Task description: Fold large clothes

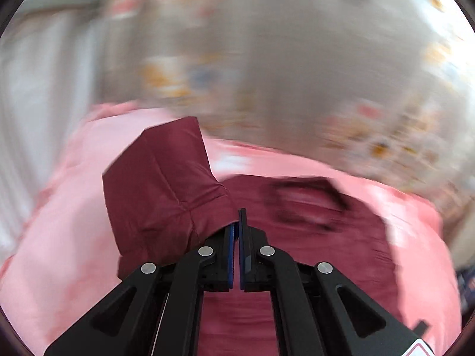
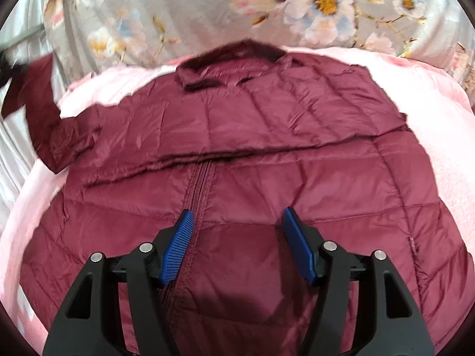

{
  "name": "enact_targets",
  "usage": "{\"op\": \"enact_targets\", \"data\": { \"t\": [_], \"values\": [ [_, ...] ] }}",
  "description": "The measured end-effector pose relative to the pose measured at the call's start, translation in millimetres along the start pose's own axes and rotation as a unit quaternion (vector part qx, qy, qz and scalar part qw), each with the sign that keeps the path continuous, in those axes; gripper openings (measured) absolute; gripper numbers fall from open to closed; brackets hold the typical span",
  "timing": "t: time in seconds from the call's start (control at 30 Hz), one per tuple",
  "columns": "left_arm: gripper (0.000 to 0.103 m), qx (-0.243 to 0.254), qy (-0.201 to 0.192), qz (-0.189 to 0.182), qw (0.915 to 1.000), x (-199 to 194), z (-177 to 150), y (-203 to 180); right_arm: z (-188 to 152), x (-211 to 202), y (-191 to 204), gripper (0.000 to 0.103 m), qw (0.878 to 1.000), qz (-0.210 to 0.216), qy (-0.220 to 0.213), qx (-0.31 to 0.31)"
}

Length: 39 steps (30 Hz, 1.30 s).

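A maroon quilted jacket (image 2: pixel 237 154) lies spread, front up, on a pink blanket (image 2: pixel 439 136); its dark collar (image 2: pixel 234 59) points away from the right wrist camera and its zipper (image 2: pixel 200 184) runs down the middle toward that camera. A fold or seam crosses the jacket's chest from side to side. One sleeve (image 2: pixel 56 124) stretches off the jacket's left shoulder, as that view shows it, lifted past the blanket's edge.

The right gripper (image 2: pixel 237 243) hovers over the jacket's lower front, its blue-padded fingers (image 2: pixel 178 246) spread wide and holding nothing; the zipper passes just beside the left pad.

The left gripper (image 1: pixel 237 237) is clenched on the sleeve cuff (image 1: pixel 160 190), the fabric pinched between its nearly closed jaws and standing up to the left of the fingers. Behind the cuff, the left wrist view shows the jacket body and collar only as a blur on the pink blanket.

Beyond the blanket, on the jacket's collar side, lies a grey floral sheet (image 2: pixel 297 6). No containers appear in either view.
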<state>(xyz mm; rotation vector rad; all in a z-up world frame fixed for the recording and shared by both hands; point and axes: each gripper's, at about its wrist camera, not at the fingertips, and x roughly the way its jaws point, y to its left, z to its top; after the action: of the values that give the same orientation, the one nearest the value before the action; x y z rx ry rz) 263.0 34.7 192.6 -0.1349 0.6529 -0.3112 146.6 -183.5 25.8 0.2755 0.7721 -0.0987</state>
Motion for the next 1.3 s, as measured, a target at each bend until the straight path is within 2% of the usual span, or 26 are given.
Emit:
{"op": "enact_targets", "data": {
  "t": [0.1,0.13,0.2,0.23,0.27,0.4,0.47,0.57,0.63,0.7,0.8,0.9,1.1,1.17,1.23,1.27,1.3],
  "values": [
    [0.003,0.028,0.037,-0.066,0.9967,22.6,-10.7,-70.6,-1.8,-11.0,-11.9,0.061,1.000,0.000,-0.018,0.024],
    [0.009,0.035,0.051,-0.082,0.9947,31.1,-17.6,-89.3,-2.8,-15.0,-16.3,0.061,0.999,0.001,-0.023,0.030],
    [0.036,0.046,0.075,-0.101,0.9910,47.8,-35.0,-118.5,-5.4,-23.0,-26.3,0.061,0.999,-0.002,-0.029,0.036],
    [0.061,0.048,0.078,-0.101,0.9906,49.4,-44.0,-126.7,-7.2,-26.6,-31.7,0.061,0.999,-0.004,-0.030,0.037],
    [0.073,0.046,0.077,-0.101,0.9909,50.3,-50.9,-132.1,-8.6,-29.1,-35.6,0.061,0.999,-0.005,-0.030,0.038],
    [0.074,0.034,0.069,-0.101,0.9919,49.8,-61.6,-118.4,-11.1,-38.1,-56.6,0.061,0.999,-0.003,-0.026,0.048],
    [0.074,0.024,0.067,-0.089,0.9935,48.0,-61.2,-104.3,-4.6,-38.2,-62.7,0.061,0.999,0.005,-0.019,0.048],
    [0.074,0.000,0.065,-0.050,0.9966,53.9,-54.5,-66.0,21.8,-36.3,-69.9,0.061,0.999,0.018,-0.021,0.044],
    [0.074,-0.032,0.074,-0.021,0.9965,65.7,-49.6,-31.0,40.8,-30.1,-73.1,0.061,0.998,0.037,-0.017,0.053],
    [0.074,-0.087,0.087,-0.006,0.9924,77.5,-48.0,12.3,58.4,-20.2,-71.8,0.063,0.996,0.057,-0.010,0.061],
    [0.074,-0.149,0.097,0.016,0.9839,91.7,-50.8,60.3,78.0,-0.5,-53.3,0.063,0.999,0.035,-0.004,0.033],
    [0.073,-0.175,0.111,0.030,0.9779,104.9,-56.9,85.8,84.8,17.0,-14.1,0.063,0.999,0.018,0.000,-0.036],
    [0.071,-0.156,0.153,0.058,0.9741,137.3,-77.3,91.4,80.2,55.1,52.8,0.064,0.990,0.000,0.019,-0.139],
    [0.071,-0.152,0.165,0.066,0.9722,146.1,-84.9,93.9,75.9,68.9,56.8,0.064,0.986,-0.017,0.030,-0.161],
    [0.070,-0.151,0.167,0.071,0.9718,150.9,-90.3,99.4,79.4,71.9,43.9,0.063,0.987,-0.047,0.016,-0.154],
    [0.070,-0.149,0.163,0.072,0.9727,150.3,-90.8,101.5,84.9,70.3,27.7,0.063,0.989,-0.066,0.007,-0.129],
    [0.070,-0.148,0.161,0.072,0.9731,149.6,-91.1,102.8,93.6,65.9,-4.6,0.063,0.994,-0.083,0.000,-0.069]
  ]
}}
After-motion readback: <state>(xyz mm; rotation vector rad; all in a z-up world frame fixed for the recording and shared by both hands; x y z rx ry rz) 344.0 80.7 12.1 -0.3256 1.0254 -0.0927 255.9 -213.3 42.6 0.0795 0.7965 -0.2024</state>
